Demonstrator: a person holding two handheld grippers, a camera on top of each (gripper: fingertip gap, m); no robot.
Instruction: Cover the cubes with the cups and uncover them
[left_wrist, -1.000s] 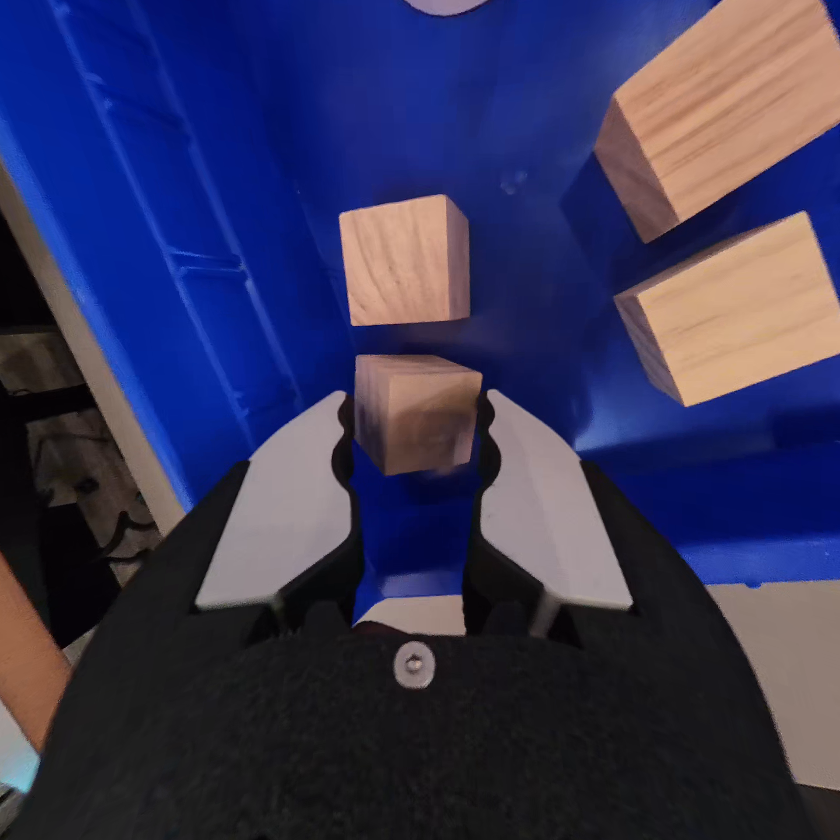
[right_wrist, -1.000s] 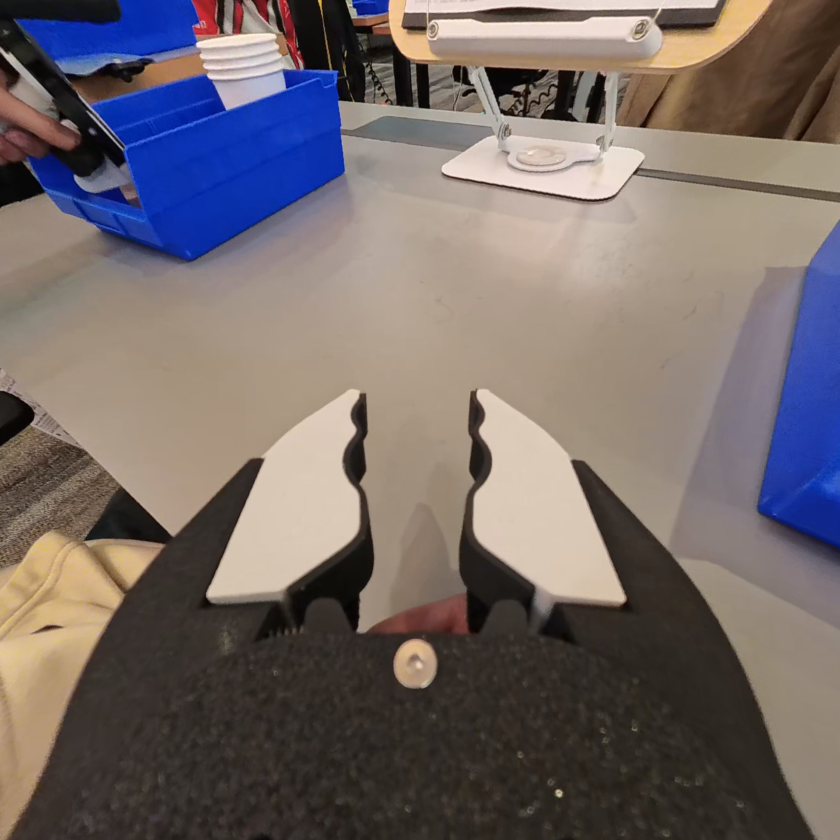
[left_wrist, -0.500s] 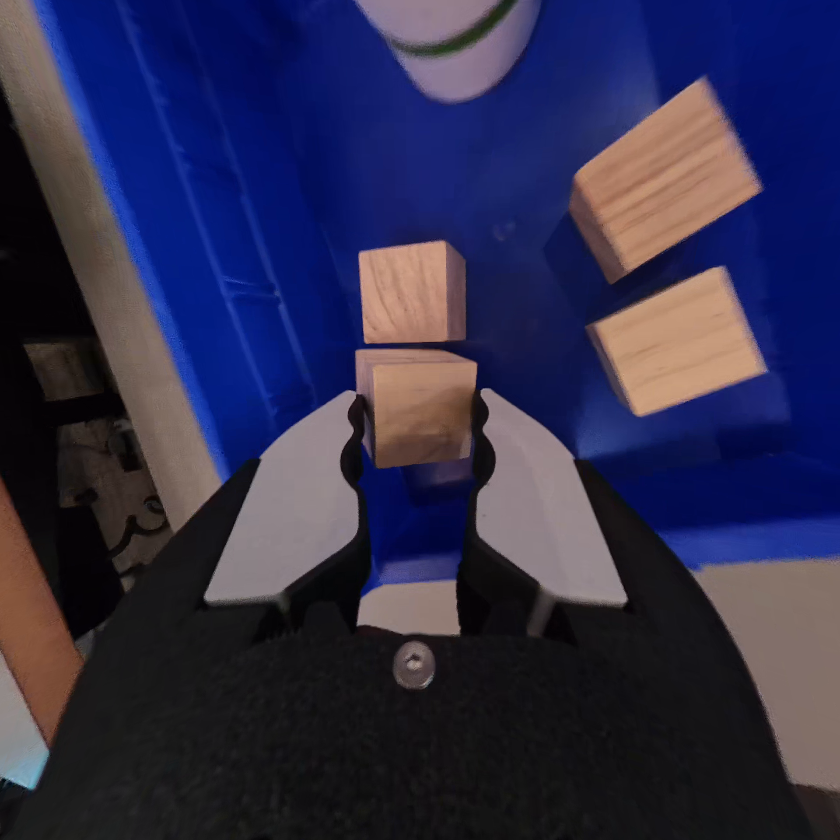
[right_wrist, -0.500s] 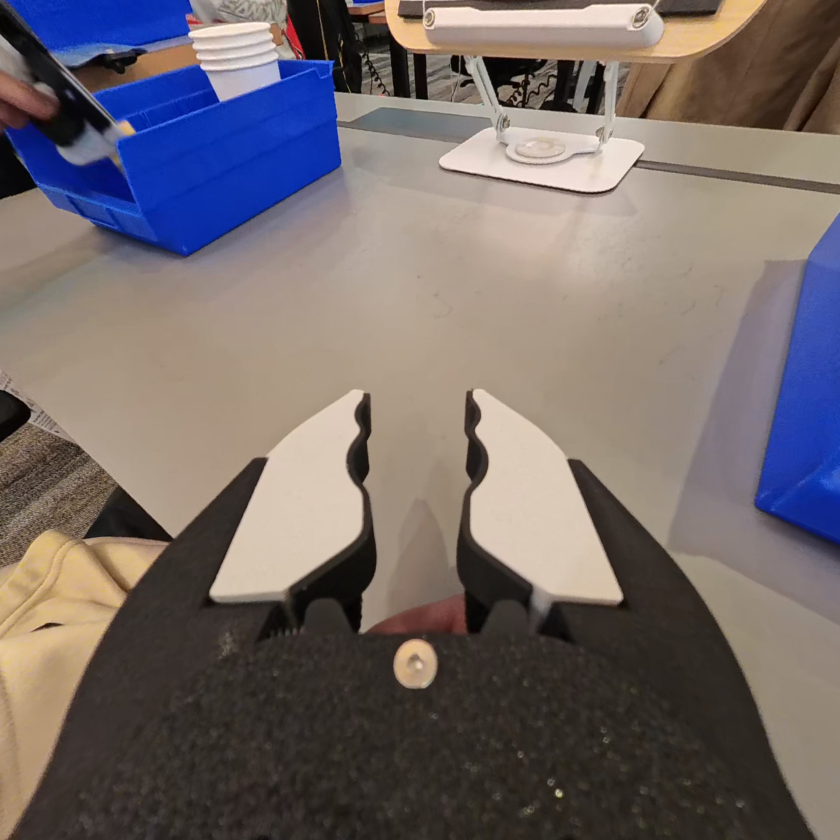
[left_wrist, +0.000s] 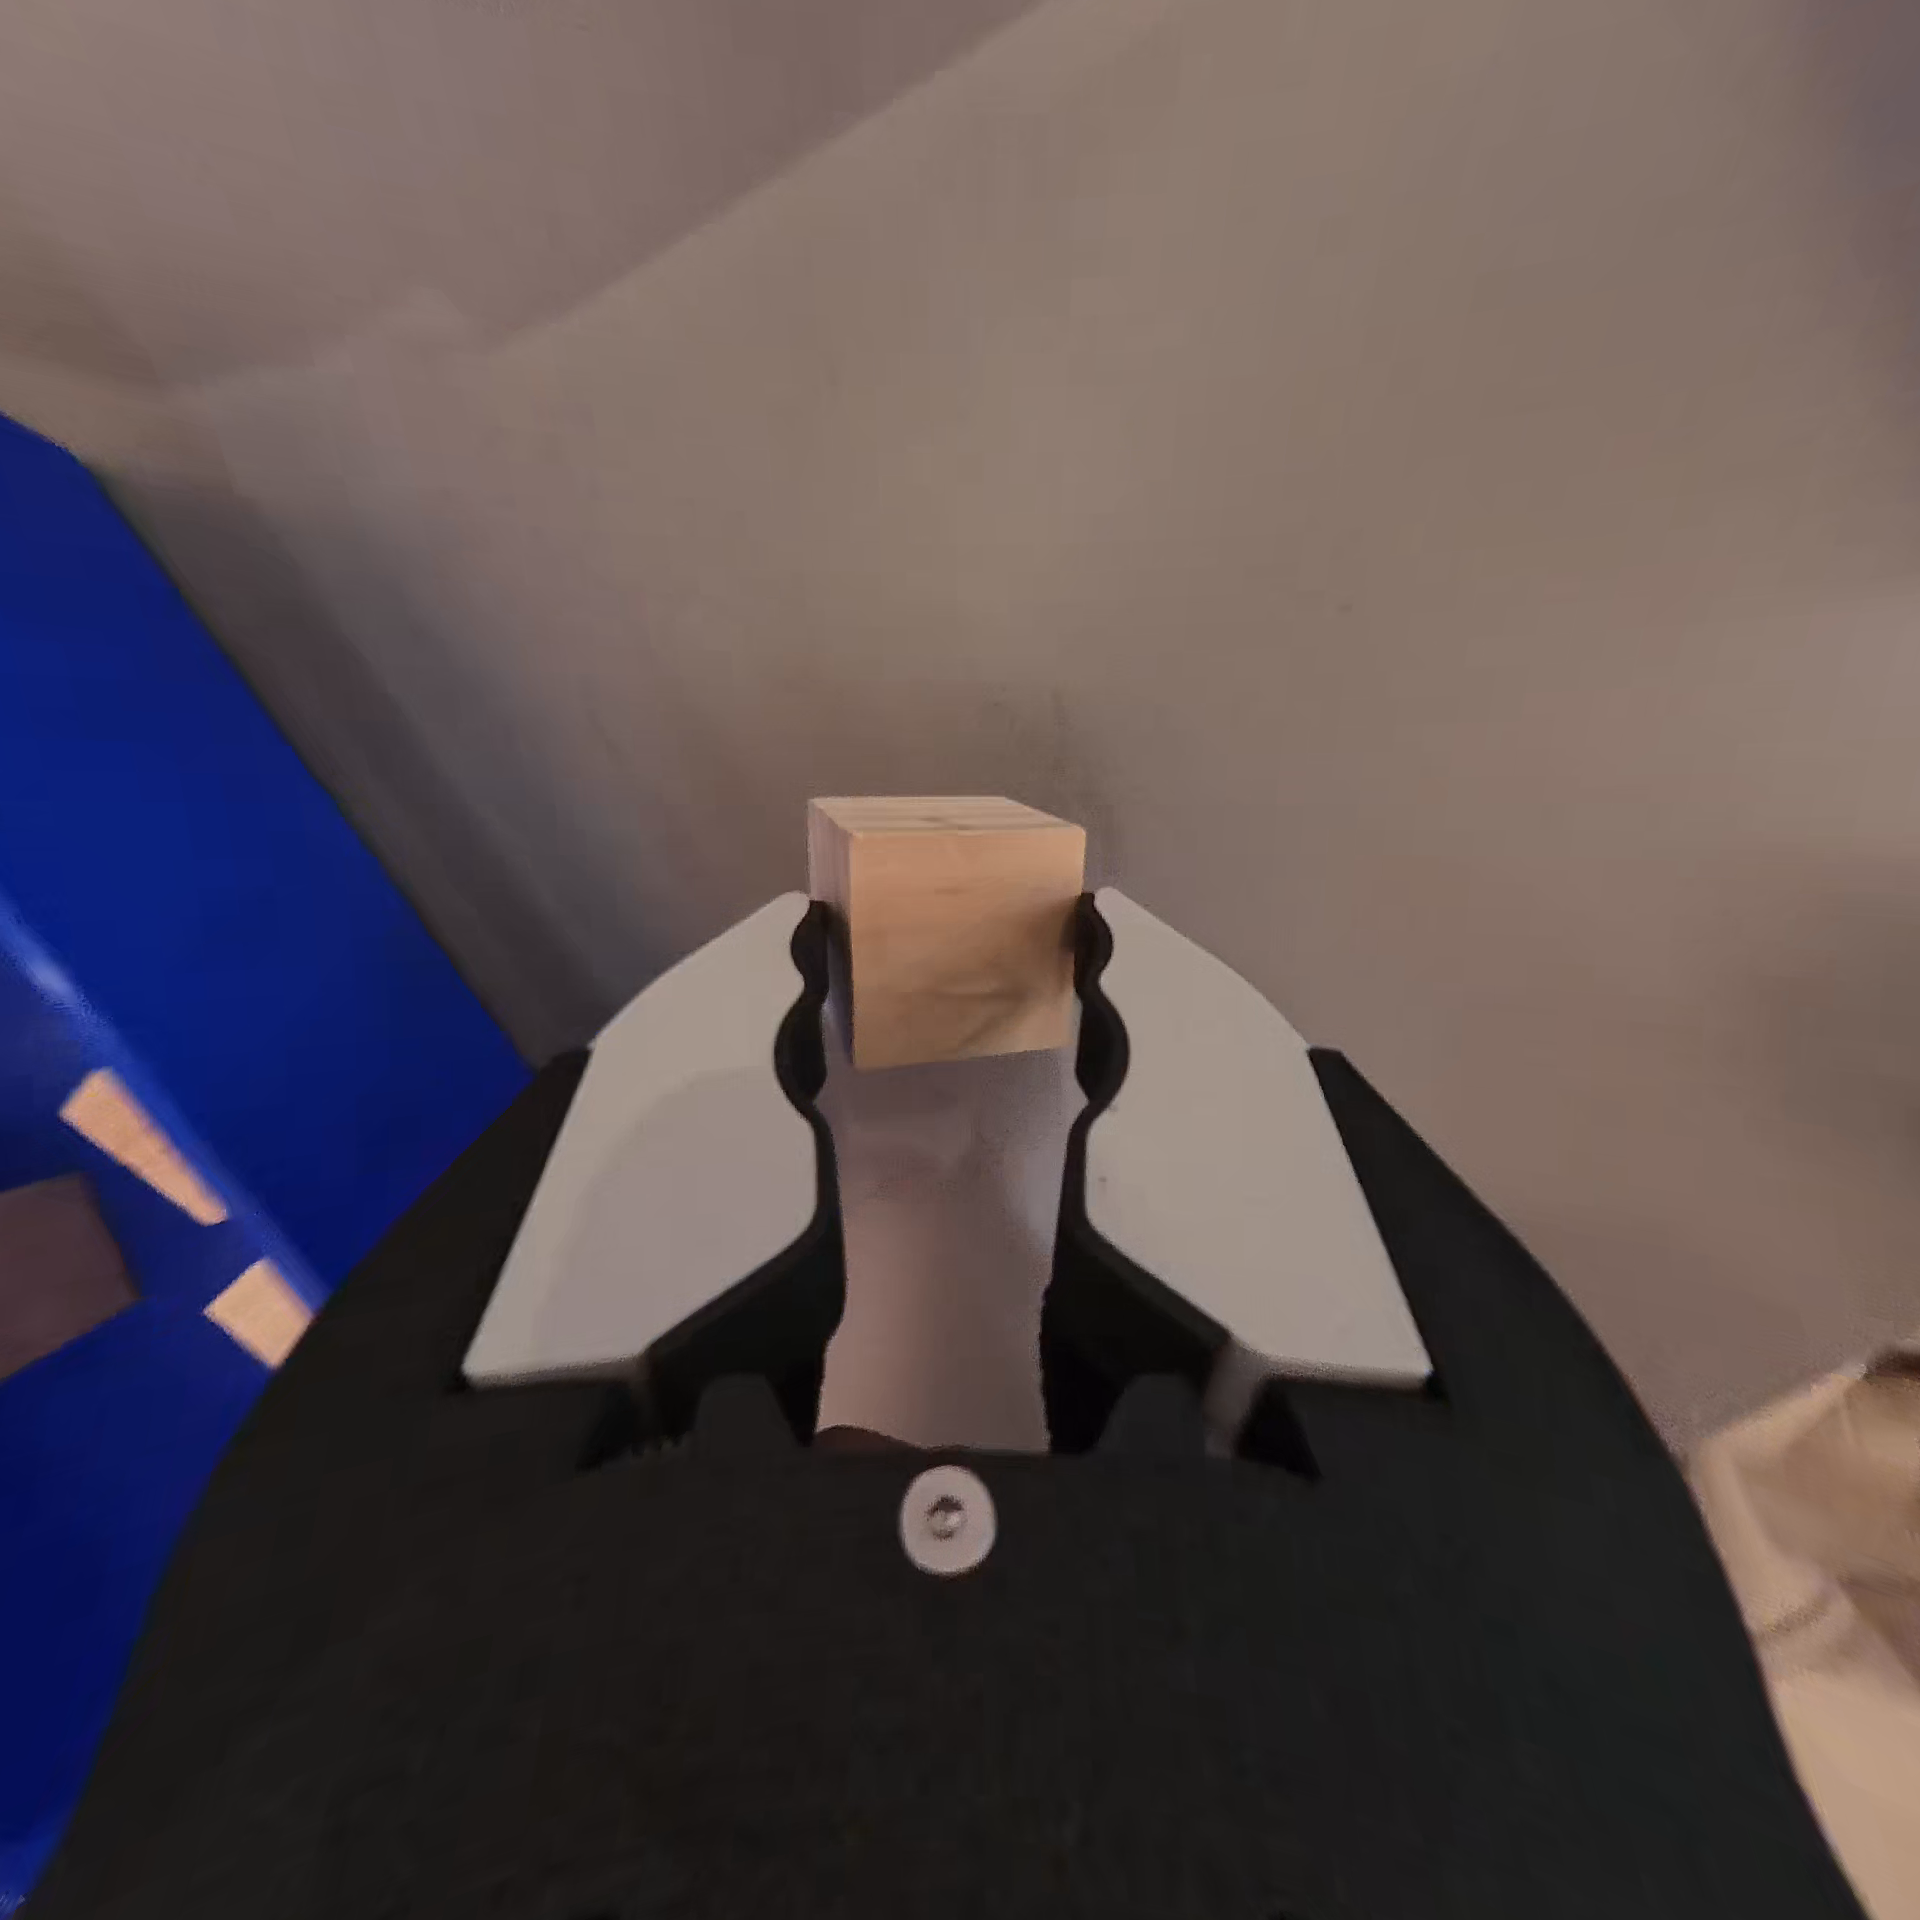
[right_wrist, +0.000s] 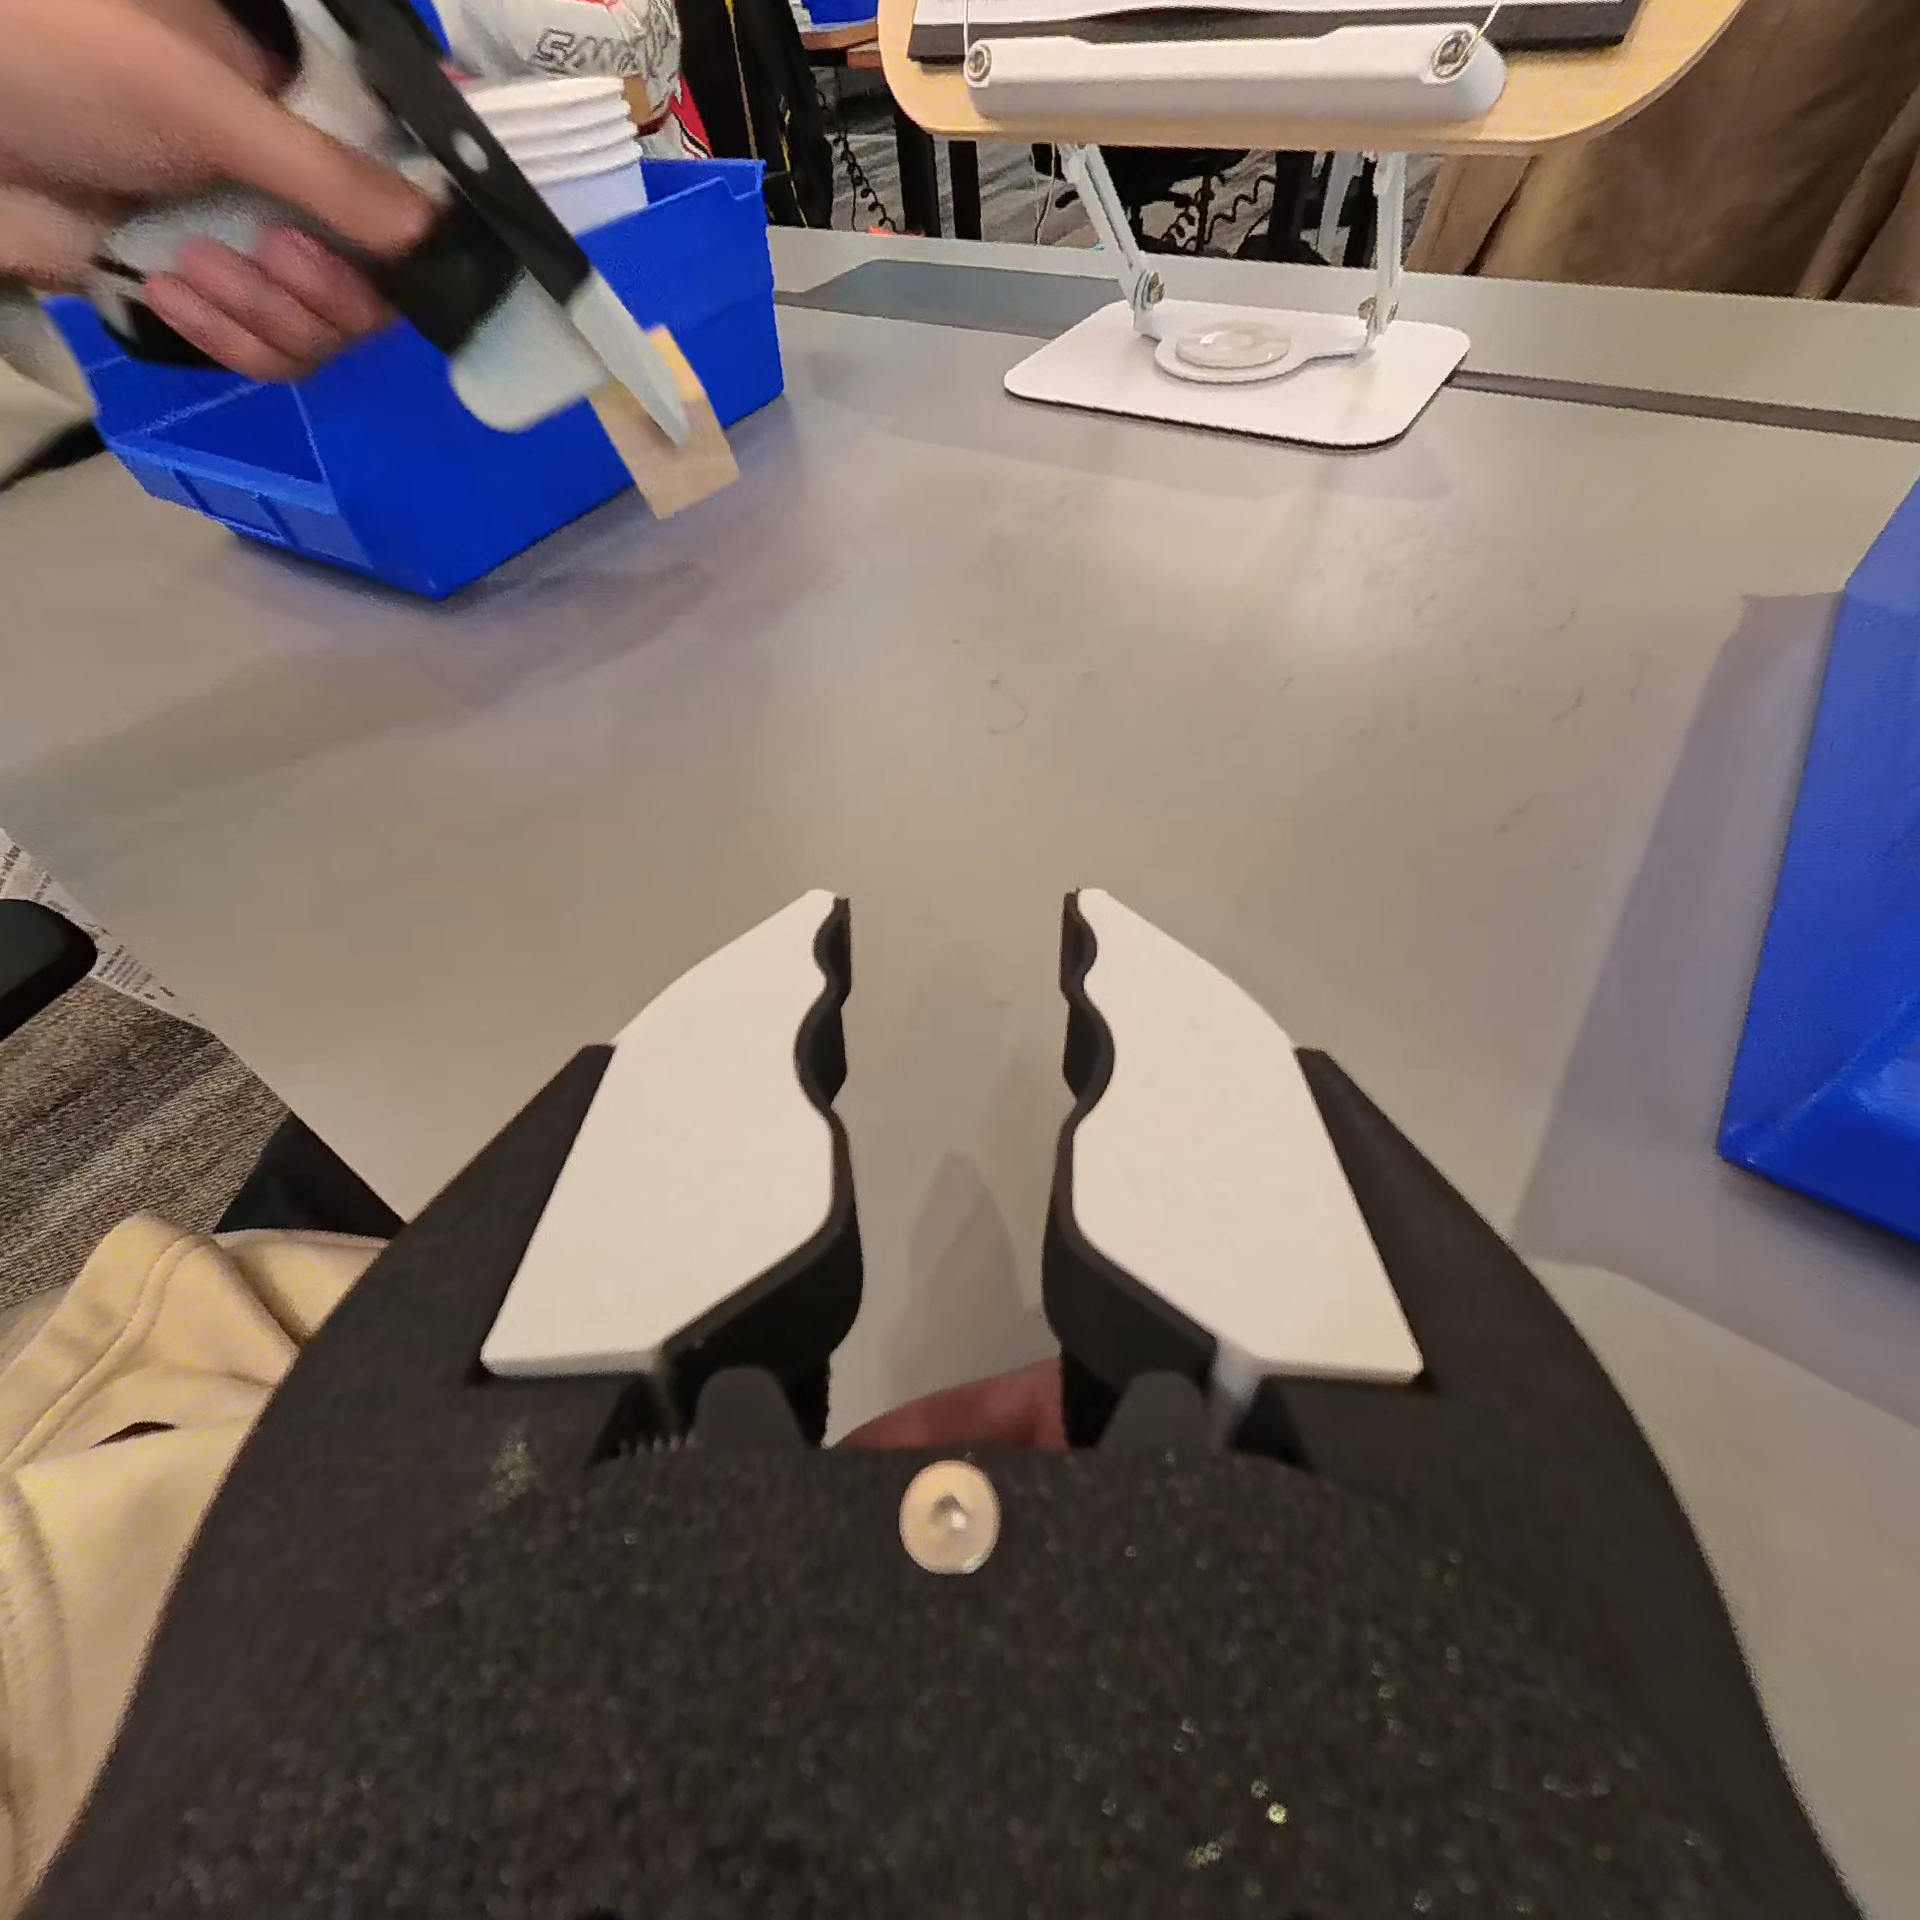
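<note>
The left gripper (left_wrist: 948, 940), its white-faced jaws closed firmly on a small pale wooden cube (left_wrist: 954, 943), carries the block in the air above the grey tabletop (left_wrist: 1247, 520), just off the near corner of the blue plastic bin (right_wrist: 436, 478). The grip sits across two opposite faces, low on the block, which likely leaves its underside free for a flat set-down in open space where a cup can fit over it. Seen from the right wrist view, the same cube (right_wrist: 673, 436) hangs tilted between the fingertips, in front of the bin's front wall, with a person's hand (right_wrist: 208, 229) wrapped round the tool.

The right gripper (right_wrist: 956, 935) hovers low over the table, well apart from the bin, jaws parted and holding nothing, seemingly waiting its turn.

Inside the bin stands a stack of white paper cups (right_wrist: 566, 140) at its far end; pale edges of more wooden cubes (left_wrist: 140, 1148) show within it. A second blue container (right_wrist: 1849, 935) sits far across the table, contents hidden.
</note>
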